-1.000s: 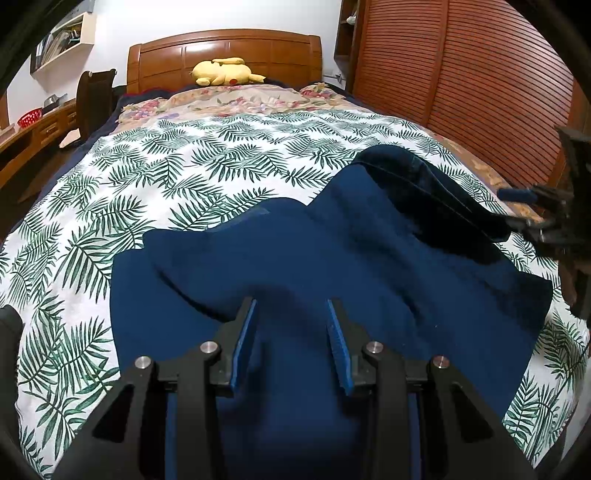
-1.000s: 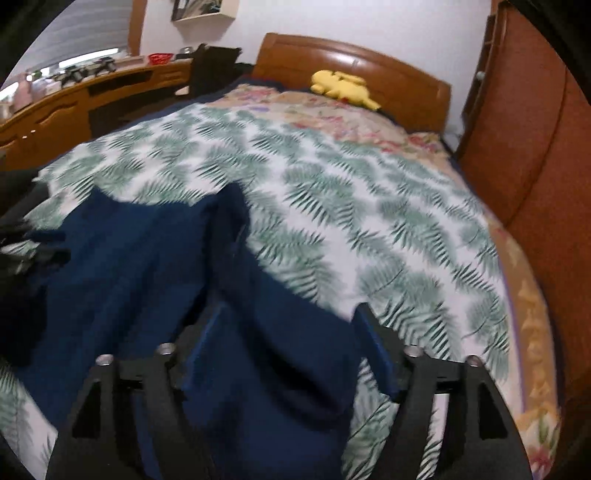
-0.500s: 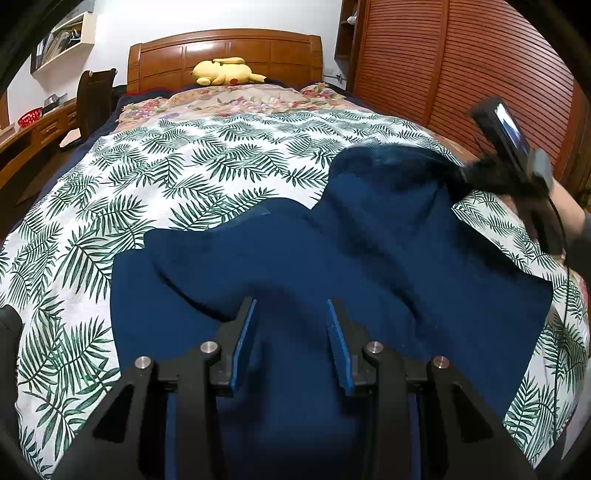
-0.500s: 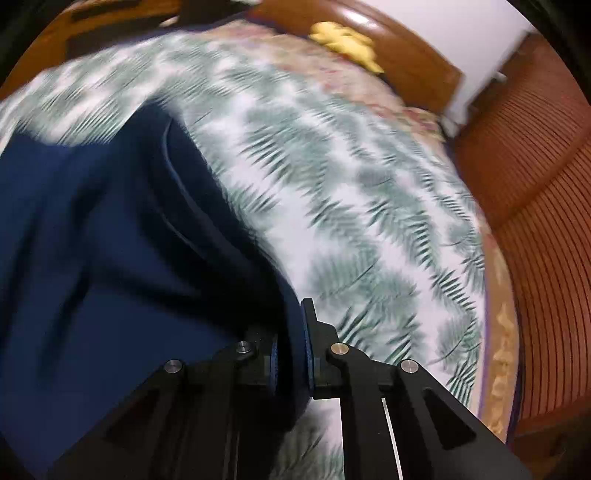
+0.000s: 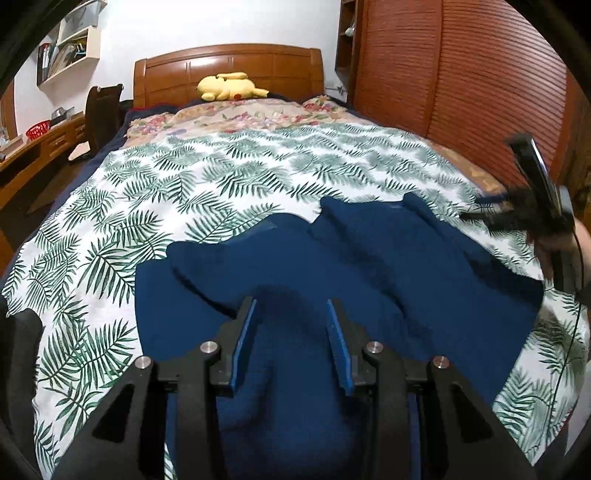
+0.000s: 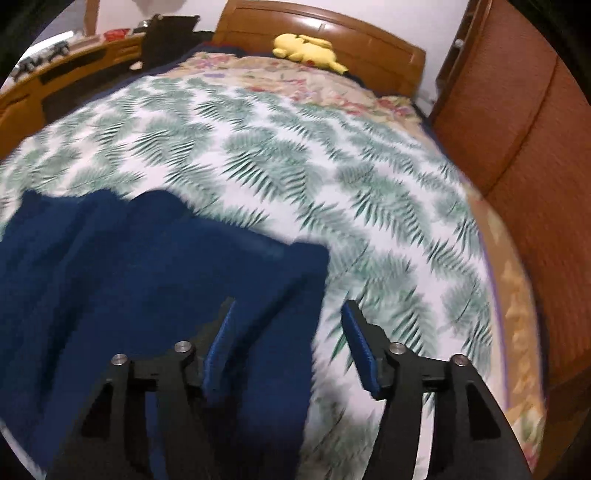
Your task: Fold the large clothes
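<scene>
1. Two blue-padded fingers of your left gripper [image 5: 291,343] stand apart in the left wrist view, above the near part of the navy garment [image 5: 332,266], with nothing pinched between them. The garment lies spread on the palm-leaf bedspread [image 5: 221,177], well short of the wooden headboard [image 5: 229,70] and the yellow plush toy [image 5: 229,86] resting against it. Your right gripper [image 5: 517,218] shows blurred at the garment's far right edge.
2. Seen from the right wrist, your right gripper [image 6: 291,343] has its jaws opening, straddling the garment's [image 6: 129,277] right edge without pinching it. The garment lies on the bedspread [image 6: 314,155], far from the headboard [image 6: 332,29].
</scene>
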`<state>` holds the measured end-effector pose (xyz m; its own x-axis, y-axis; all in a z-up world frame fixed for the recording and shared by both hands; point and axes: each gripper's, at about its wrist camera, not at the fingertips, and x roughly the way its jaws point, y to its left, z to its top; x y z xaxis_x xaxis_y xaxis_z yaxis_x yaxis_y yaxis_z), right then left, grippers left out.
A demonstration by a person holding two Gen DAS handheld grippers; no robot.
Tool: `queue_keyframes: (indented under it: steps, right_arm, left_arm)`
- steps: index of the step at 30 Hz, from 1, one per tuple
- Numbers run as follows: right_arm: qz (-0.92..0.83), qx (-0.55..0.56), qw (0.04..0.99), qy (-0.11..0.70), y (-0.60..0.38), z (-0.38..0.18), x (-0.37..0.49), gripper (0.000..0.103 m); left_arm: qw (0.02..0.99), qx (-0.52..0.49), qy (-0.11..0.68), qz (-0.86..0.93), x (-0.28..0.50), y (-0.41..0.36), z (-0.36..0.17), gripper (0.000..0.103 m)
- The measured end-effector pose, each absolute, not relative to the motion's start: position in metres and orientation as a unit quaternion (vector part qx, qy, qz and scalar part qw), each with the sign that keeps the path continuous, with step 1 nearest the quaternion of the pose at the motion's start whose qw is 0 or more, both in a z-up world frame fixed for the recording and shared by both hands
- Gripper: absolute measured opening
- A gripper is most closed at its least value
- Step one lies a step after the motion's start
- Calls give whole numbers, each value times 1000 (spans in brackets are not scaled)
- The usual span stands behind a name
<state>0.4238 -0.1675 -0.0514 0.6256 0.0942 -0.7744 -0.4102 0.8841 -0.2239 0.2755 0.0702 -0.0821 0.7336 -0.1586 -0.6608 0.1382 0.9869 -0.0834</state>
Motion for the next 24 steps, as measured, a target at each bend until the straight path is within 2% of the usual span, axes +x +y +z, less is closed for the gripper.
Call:
queue_keyframes:
  steps: [3,11,24]
  right_arm:
    - [168,-184,873,418,-176,-59,393,68]
    - [197,-170,865,429,-204,-76,315,69]
    - [202,-105,873,430,-244,-104,291,72]
  left_arm:
    - [936,5,342,-82,261,58,-75,36]
    - [941,16,329,-73,225,31,-70,36]
    - [934,7,355,-49,150,33,-84,36]
